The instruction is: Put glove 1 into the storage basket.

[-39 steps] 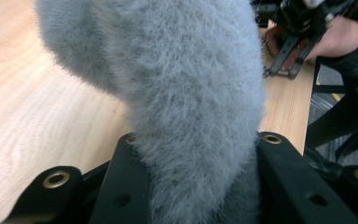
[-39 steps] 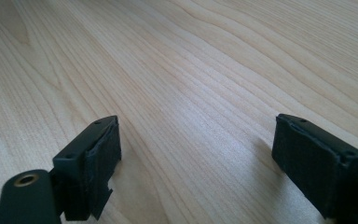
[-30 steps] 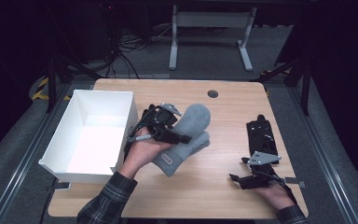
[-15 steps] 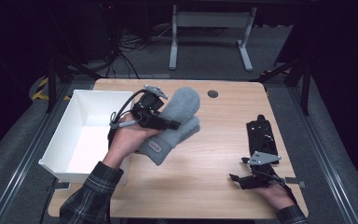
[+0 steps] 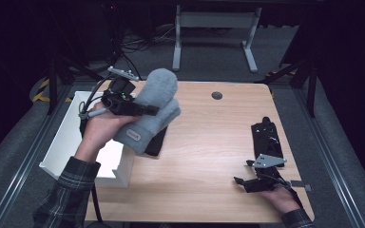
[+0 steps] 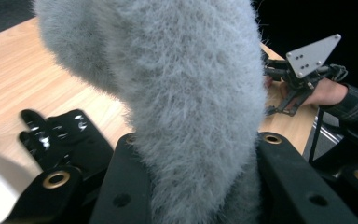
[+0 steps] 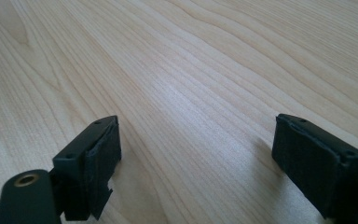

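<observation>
Closest to the camera in the high view, the right gripper [image 5: 241, 182] sits low on the wooden table [image 5: 209, 156] near the front right corner, with the person's hand behind it. In the right gripper view its two black jaws stand wide apart with nothing but bare wood grain between them, so it's released and holding nothing.

A bit further in on the left, a plaid sleeve [image 5: 66, 194] leads up to the left hand, which has the left gripper [image 5: 153, 110] lifted clear of the table. That one is clamped on a pair of fluffy grey mittens [image 5: 152, 111]. In the left gripper view the grey fuzz is squeezed right between the two jaws and bulges out above them. The mittens hang in the air, over the table's left side, just beside the white box [image 5: 71, 142] and not inside it. You can make out a small label on the lower mitten.

Under the mittens there's a black glove [image 6: 60, 140] lying flat on the table, next to the box's near corner.

Over on the right side, past the right gripper, a flat black device [image 5: 266, 137] lies on the wood. At the far edge there's a round grommet hole [image 5: 216, 95].
</observation>
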